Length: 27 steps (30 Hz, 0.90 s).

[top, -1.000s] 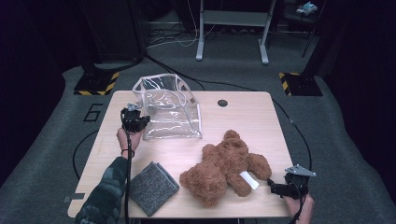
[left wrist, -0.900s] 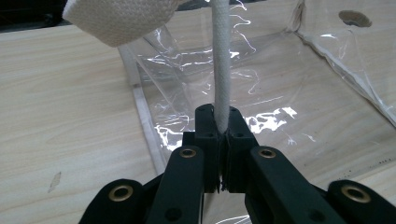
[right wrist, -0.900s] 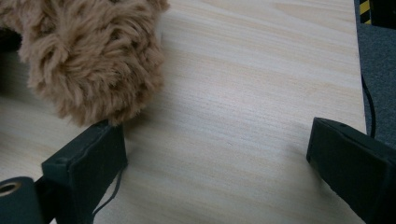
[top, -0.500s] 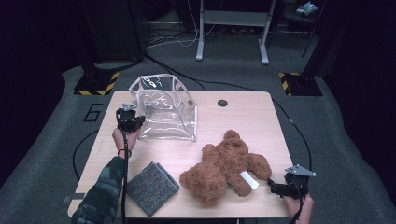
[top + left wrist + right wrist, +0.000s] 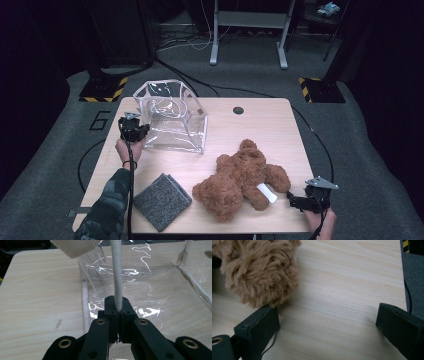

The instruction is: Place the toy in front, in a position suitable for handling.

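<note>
Clear bag [image 5: 172, 117] at the desk's [image 5: 260, 125] far left, its white strap [image 5: 117, 277] pinched in my closed left hand-held gripper [image 5: 117, 312].
Pull harder and the strap could slip, or the bag collapse; my right hand-held gripper [image 5: 327, 322] gapes empty beside the teddy bear [image 5: 240, 180].

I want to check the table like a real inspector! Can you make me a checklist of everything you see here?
Surface: wooden table, with a round dark hole near the far edge.
Job's things: clear bag at the far left; its white strap is pinched in the left claw.
Clutter: brown teddy lying near the front; grey cloth at front left.
Grippers: left claw shut on the strap; right claw open, one pad touching the teddy's fur.
Cables: one trails from each claw; more lie on the floor behind.
Surroundings: grey carpet, a metal stand, dark room.
</note>
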### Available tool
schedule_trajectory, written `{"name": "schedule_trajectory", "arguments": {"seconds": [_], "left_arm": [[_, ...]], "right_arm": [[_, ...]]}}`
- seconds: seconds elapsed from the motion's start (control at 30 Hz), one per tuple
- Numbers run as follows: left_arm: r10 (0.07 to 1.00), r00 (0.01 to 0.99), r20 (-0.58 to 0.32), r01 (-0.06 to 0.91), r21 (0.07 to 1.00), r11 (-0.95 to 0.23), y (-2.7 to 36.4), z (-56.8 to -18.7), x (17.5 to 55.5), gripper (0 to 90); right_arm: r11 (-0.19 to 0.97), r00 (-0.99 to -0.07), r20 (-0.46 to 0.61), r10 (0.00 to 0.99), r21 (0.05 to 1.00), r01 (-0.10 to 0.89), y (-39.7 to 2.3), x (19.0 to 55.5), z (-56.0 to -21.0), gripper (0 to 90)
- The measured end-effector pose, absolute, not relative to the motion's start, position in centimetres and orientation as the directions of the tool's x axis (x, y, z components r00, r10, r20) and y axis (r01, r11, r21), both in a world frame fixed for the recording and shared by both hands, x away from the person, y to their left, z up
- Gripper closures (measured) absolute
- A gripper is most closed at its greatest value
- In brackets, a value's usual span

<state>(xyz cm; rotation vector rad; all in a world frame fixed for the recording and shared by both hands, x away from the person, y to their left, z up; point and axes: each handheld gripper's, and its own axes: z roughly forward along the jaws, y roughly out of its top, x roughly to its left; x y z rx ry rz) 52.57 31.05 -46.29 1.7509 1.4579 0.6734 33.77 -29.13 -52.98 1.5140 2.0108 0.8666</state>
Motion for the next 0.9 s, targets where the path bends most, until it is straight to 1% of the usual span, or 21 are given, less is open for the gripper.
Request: {"name": "schedule_trajectory", "arguments": {"seconds": [0.3, 0.4, 0.63, 0.9], "left_arm": [[0.984, 0.161, -0.073, 0.592, 0.805, -0.037, 32.6, -46.3, 52.5, 87.0], [0.985, 0.160, -0.061, 0.590, 0.806, -0.046, 32.9, -46.3, 52.4, 87.0], [0.993, 0.102, -0.064, 0.592, 0.806, -0.008, 34.3, -46.4, 52.3, 87.0], [0.996, 0.057, -0.067, 0.592, 0.806, 0.020, 35.8, -46.5, 52.4, 86.9]], "right_arm": [[0.189, -0.276, 0.001, 0.961, 0.726, 0.661, -29.1, 33.8, -53.0, 4.1], [0.188, -0.275, 0.001, 0.961, 0.726, 0.661, -29.1, 33.8, -53.0, 4.1], [0.189, -0.276, 0.001, 0.961, 0.726, 0.661, -29.1, 33.8, -53.0, 4.1], [0.182, -0.270, 0.006, 0.963, 0.724, 0.665, -29.1, 33.7, -53.0, 4.2]]}}
